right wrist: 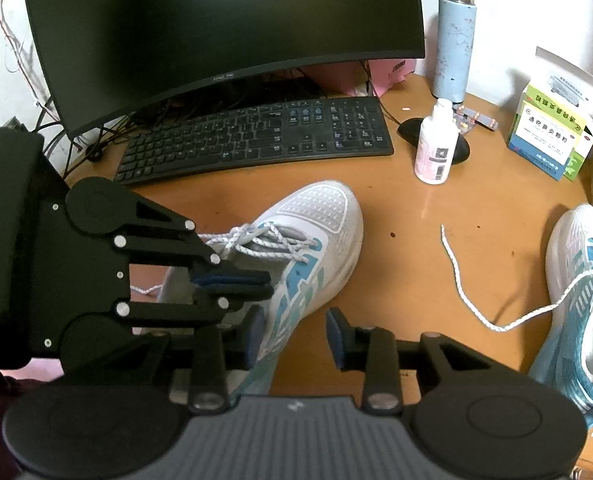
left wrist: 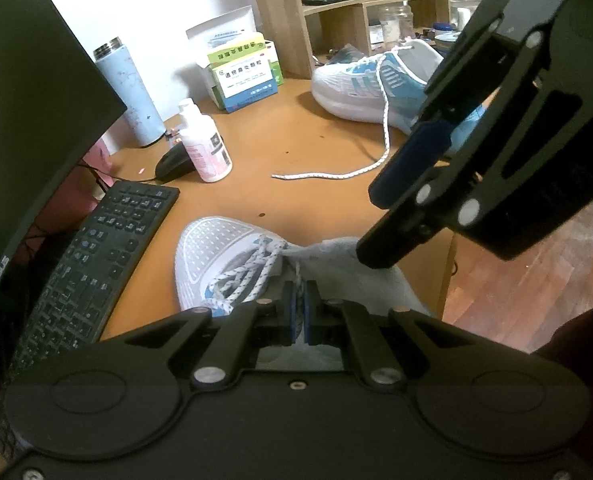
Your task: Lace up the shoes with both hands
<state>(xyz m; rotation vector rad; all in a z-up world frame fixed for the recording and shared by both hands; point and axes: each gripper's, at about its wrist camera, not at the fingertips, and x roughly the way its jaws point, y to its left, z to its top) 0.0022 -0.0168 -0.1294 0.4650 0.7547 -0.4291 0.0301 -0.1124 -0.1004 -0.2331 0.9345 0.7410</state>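
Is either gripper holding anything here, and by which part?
The left gripper is shut on the near shoe, pinching the grey tongue at its top edge. The right gripper is open beside that shoe, holding nothing.

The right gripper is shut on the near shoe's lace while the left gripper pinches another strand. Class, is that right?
No. The right gripper is open, its jaws apart beside the near shoe, as the right wrist view shows. The left gripper does pinch a lace.

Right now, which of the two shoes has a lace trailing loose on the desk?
The far shoe, beside the wooden shelf: its lace runs out across the desk. The near shoe, between the grippers, keeps its laces on top.
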